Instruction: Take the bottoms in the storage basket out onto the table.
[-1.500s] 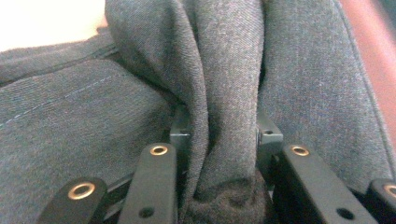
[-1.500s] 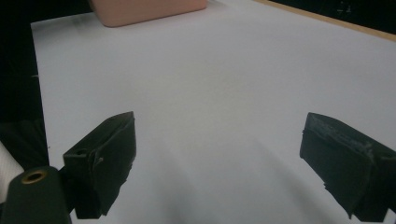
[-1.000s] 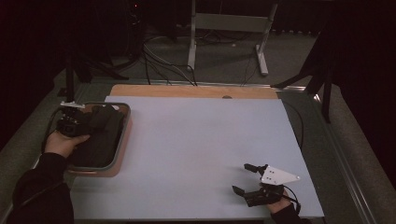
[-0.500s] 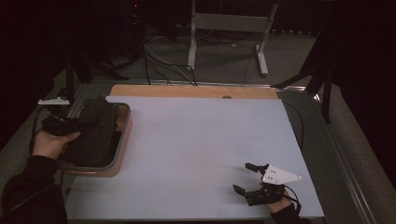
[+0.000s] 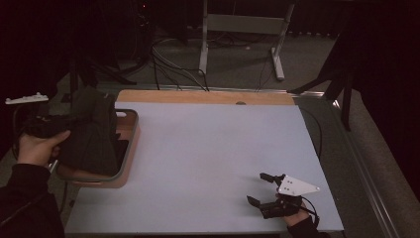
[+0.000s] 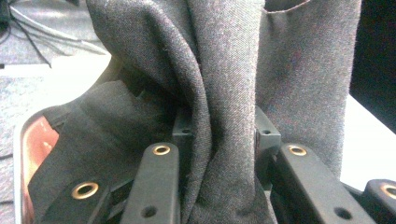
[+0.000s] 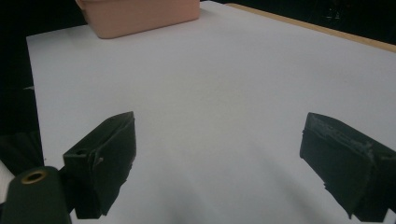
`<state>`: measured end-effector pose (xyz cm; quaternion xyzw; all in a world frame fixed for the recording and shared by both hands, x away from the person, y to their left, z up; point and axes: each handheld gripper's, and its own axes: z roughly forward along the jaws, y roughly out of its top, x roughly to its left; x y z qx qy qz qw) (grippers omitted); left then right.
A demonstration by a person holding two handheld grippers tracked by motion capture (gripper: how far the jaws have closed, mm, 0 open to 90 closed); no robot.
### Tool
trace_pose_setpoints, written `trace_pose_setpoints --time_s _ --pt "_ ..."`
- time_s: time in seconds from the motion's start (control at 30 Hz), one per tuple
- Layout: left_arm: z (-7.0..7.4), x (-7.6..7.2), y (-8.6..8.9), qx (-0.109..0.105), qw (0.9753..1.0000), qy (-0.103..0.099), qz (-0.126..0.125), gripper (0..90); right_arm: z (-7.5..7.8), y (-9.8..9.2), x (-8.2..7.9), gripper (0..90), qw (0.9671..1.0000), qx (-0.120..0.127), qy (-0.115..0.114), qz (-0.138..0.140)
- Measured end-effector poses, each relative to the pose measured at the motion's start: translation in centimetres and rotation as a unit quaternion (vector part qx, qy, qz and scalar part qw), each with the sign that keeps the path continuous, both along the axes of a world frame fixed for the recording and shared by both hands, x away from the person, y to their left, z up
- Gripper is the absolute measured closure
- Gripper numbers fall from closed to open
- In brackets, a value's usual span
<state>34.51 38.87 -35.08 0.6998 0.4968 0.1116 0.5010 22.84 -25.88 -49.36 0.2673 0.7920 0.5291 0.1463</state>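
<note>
Left gripper (image 6: 219, 154): 2 jaws pinched on dark cloth (image 5: 94, 131), raised above tray (image 5: 130, 144) at table's left edge. Right gripper (image 5: 265, 191): spread wide, empty, near front right corner. Best lifted clear of tray rim before swinging inward, probably.

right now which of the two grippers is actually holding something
The left gripper: its jaws pinch the dark cloth above the tray. The right gripper is open, holding nothing.
</note>
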Motion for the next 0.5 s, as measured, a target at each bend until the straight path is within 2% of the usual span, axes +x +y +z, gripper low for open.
trace_pose_setpoints --time_s 0.2,0.27,0.37,0.5 --pt "1.2 -0.3 0.2 -0.019 0.9996 -0.021 0.005 72.0 0.0 0.0 0.0 11.1 1.0000 0.001 0.000 0.000" --pt "1.7 -0.5 0.4 -0.040 0.9988 -0.029 0.001 72.0 0.0 0.0 0.0 11.1 1.0000 0.000 0.000 0.000" --pt "2.2 -0.7 0.6 -0.059 0.9974 -0.041 0.004 72.0 0.0 0.0 0.0 11.1 1.0000 0.001 0.000 0.000" --pt "2.6 -1.0 1.1 -0.091 0.9944 -0.053 0.013 72.0 0.0 0.0 0.0 11.1 1.0000 0.000 0.000 0.000"
